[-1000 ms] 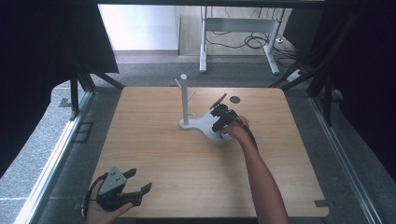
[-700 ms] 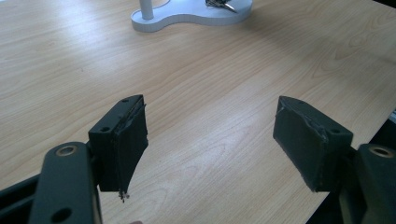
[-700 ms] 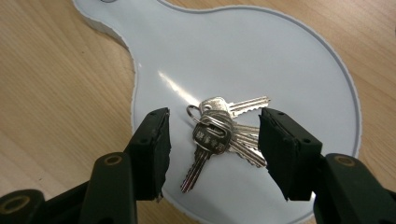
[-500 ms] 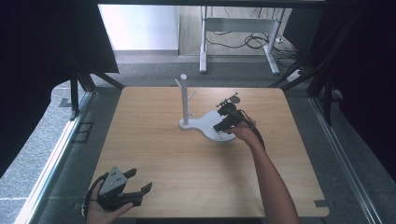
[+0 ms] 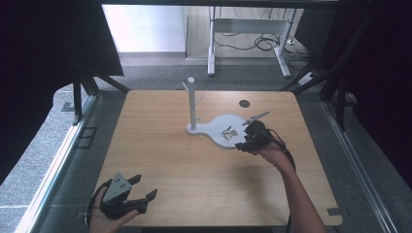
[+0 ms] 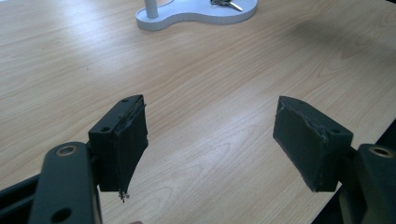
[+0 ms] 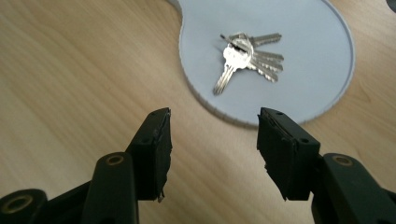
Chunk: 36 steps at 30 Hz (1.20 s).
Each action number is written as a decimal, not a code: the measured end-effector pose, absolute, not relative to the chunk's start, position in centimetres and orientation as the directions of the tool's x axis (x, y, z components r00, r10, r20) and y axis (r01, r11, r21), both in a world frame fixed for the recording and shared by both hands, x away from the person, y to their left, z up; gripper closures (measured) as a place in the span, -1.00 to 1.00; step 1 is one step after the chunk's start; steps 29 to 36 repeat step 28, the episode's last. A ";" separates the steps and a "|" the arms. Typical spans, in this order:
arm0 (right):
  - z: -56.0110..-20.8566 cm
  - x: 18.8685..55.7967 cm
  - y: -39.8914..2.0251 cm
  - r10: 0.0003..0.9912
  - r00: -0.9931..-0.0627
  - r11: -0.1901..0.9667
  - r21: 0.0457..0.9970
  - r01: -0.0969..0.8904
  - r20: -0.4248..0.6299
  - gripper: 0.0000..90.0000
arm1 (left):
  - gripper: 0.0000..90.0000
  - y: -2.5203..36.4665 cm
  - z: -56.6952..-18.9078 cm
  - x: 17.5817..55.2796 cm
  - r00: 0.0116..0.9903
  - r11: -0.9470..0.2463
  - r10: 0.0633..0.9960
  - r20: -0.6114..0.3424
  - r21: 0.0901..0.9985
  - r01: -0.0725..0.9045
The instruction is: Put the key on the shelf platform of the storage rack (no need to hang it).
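A bunch of silver keys (image 5: 228, 133) (image 7: 245, 56) lies flat on the white tray (image 5: 217, 122) (image 7: 303, 70) of a stand whose upright post (image 5: 191, 104) rises at its left end. My right gripper (image 5: 243, 139) (image 7: 212, 149) hovers just off the tray's near right rim, pointing at the keys. Its jaws are open with nothing between them. My left gripper (image 5: 144, 187) (image 6: 210, 140) rests in a hand at the table's front left corner, jaws wide open and empty. It faces the stand's base (image 6: 196, 11) from far off.
The wooden table (image 5: 194, 165) has a small dark round disc (image 5: 244, 103) at the back right, behind the tray. Grey floor and metal rails border the table on both sides. Dark curtains hang left and right.
My right gripper has drawn back from over the tray toward the near right, and the keys now lie uncovered on the tray. The left gripper has not moved.
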State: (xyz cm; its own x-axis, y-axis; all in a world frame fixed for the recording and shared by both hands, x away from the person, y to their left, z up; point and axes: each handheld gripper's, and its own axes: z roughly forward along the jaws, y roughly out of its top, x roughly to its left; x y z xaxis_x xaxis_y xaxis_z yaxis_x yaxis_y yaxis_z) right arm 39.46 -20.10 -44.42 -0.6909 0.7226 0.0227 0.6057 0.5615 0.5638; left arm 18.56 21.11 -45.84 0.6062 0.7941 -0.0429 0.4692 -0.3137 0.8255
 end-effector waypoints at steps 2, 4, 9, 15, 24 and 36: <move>-44.5 37.9 -21.3 0.725 -0.688 0.553 0.579 0.600 0.021 0.01 | -0.41 21.2 -45.8 18.5 0.604 -0.313 0.796 -0.041 0.826 0.469; -44.6 37.3 -21.7 0.726 -0.687 0.546 0.587 0.598 0.025 0.01 | -0.41 21.2 -45.8 18.5 0.602 -0.312 0.798 -0.040 0.826 0.469; -45.5 34.5 -23.6 0.732 -0.681 0.507 0.636 0.582 0.040 0.01 | -0.41 21.3 -45.9 18.6 0.593 -0.310 0.804 -0.039 0.824 0.475; -47.4 31.1 -25.9 0.735 -0.674 0.473 0.661 0.583 0.068 0.01 | -0.41 21.2 -46.1 18.6 0.592 -0.317 0.805 -0.035 0.818 0.480; -48.5 30.0 -26.5 0.743 -0.667 0.473 0.664 0.578 0.052 0.02 | -0.41 20.5 -46.4 18.7 0.603 -0.330 0.797 -0.034 0.812 0.481; -48.5 30.0 -26.5 0.751 -0.659 0.459 0.681 0.570 0.046 -0.03 | -0.41 20.2 -46.5 18.7 0.612 -0.338 0.790 -0.032 0.811 0.478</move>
